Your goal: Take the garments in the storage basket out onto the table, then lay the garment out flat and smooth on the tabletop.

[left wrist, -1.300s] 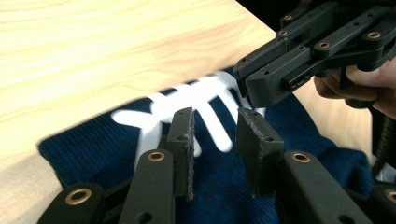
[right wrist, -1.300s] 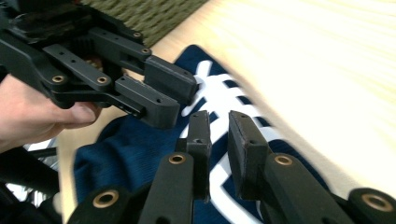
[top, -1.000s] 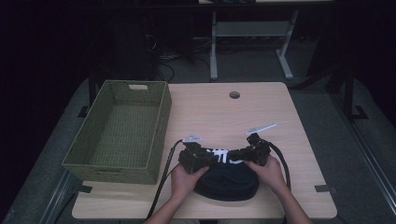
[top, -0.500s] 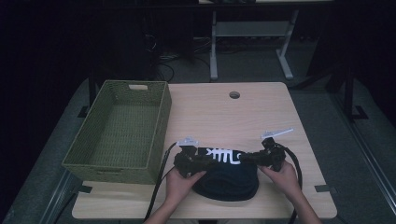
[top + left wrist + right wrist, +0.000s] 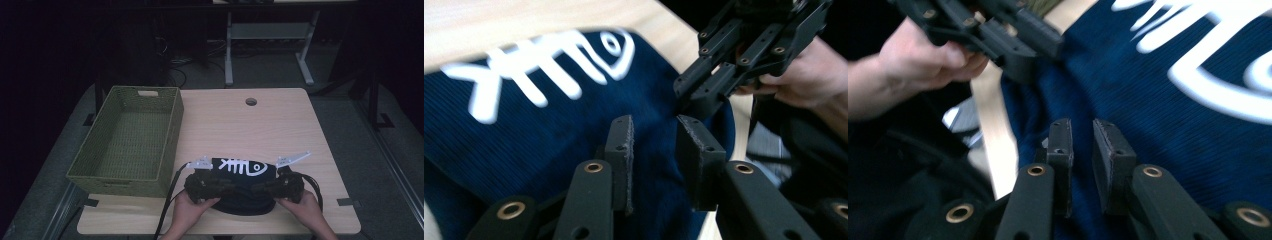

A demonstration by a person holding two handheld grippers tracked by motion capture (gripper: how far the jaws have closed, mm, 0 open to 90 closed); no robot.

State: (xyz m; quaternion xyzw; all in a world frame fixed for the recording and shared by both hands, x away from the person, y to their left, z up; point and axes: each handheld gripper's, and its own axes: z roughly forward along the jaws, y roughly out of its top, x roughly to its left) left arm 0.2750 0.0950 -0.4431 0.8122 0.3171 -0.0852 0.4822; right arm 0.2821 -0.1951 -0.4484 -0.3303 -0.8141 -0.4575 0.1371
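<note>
My left gripper (image 5: pixel 653 132) and right gripper (image 5: pixel 1081 135) each pinch a fold of the navy ribbed fabric piece with a white fish-skeleton print (image 5: pixel 243 175), lying at the wooden table's (image 5: pixel 260 125) near edge, beside the green woven basket (image 5: pixel 127 142).

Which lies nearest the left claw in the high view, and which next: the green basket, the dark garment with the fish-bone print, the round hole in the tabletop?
From the left claw:
1. Dark garment, directly at it, front of the table.
2. Green basket, just to its left.
3. Round hole, far side of the table.
</note>
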